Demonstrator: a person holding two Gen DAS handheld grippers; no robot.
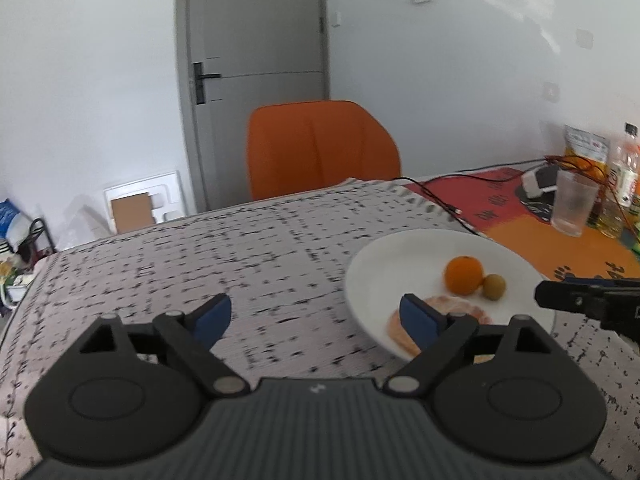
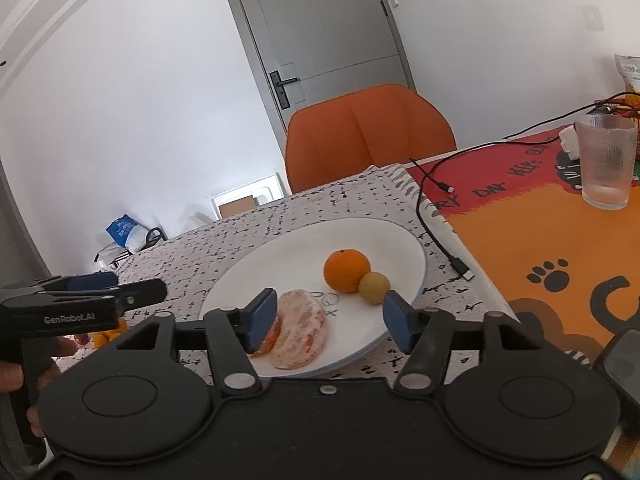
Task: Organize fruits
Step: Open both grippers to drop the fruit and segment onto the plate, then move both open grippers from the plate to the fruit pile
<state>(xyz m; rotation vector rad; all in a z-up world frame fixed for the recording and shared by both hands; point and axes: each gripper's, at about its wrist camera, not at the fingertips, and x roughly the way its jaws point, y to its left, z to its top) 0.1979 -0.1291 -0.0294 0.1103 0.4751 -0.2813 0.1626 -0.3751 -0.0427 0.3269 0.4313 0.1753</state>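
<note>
So there's a white plate [image 2: 404, 240] sitting on a speckled grey-and-black tablecloth [image 1: 240, 248], and all the fruit is on it. Right claw [image 2: 330, 314] has its blue pads spread apart with nothing pinched. A peeled orange [image 2: 300, 332], pale and pithy with orange flesh showing through, lies on the plate just inside the left pad [image 2: 262, 320], close enough that I can't tell whether it touches. Looks like an orange piece is tucked behind that pad too. Just past the claw's tips there's a whole orange [image 2: 346, 270], smooth and bright, skin still on, and a small round greenish-brown fruit [image 2: 374, 286] snug against its right side, near the right pad.

Left claw [image 1: 316, 316] is spread really wide, empty, hovering over bare tablecloth, with its right pad [image 1: 420, 322] over the plate's near-left edge, in front of the peeled orange. The fruit all sits off to the right of this claw.

Beyond both claws: an orange chair [image 2: 368, 136], a grey door [image 1: 256, 60], a ribbed glass [image 2: 606, 160] and a black cable [image 2: 428, 216] off to the right on a colourful mat [image 2: 560, 232].
</note>
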